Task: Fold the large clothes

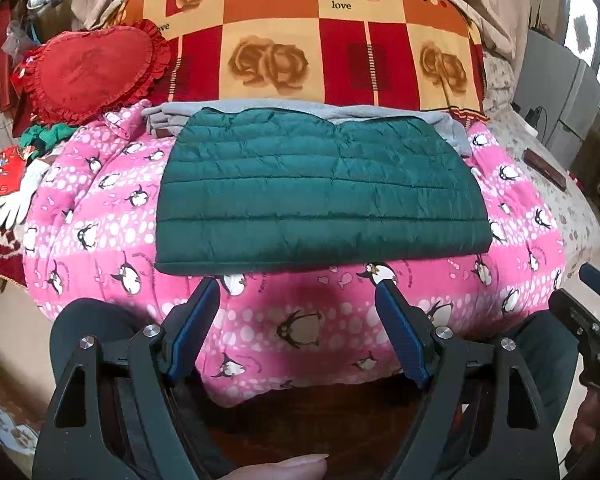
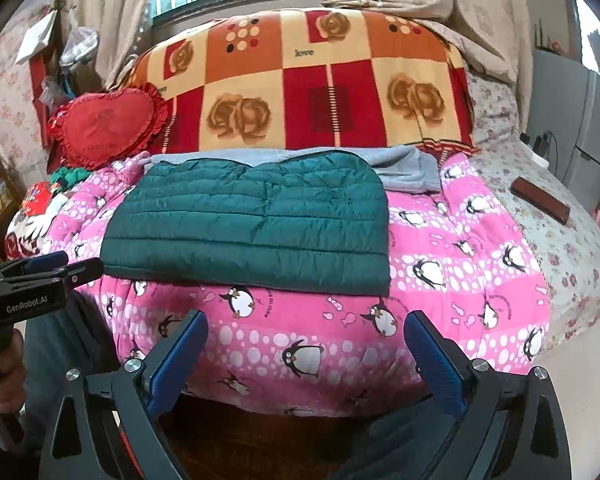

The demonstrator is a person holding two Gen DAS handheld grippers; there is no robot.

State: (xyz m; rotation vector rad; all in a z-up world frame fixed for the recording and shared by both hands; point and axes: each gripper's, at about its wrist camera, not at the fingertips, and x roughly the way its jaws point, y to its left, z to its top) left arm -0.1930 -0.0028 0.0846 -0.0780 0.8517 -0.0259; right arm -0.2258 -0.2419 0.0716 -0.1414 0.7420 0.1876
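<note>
1. The left gripper [image 1: 296, 284] is hanging nearest, over the near edge of the bed, its blue-padded jaws standing wide apart with nothing between them.
2. The right gripper [image 2: 304, 318] is hanging beside it in the same way, released and empty, also short of the jacket.
3. A pink penguin-print quilt [image 2: 460, 240] is covering the bed under both grippers and is spreading to left and right.
4. The folded green quilted down jacket [image 1: 316, 196] is lying flat on this quilt, in the middle, just beyond the fingertips and not touching them.
5. A grey garment [image 2: 404, 168] is lying under the far edge of the jacket and is showing mostly at the far right.
6. A red heart-shaped cushion [image 1: 96, 72] is resting at the far left.
7. A folded checked blanket with roses [image 1: 300, 32] is standing farthest, behind the jacket.
8. A dark flat case [image 2: 540, 200] is lying on the flowered sheet at the right.
</note>
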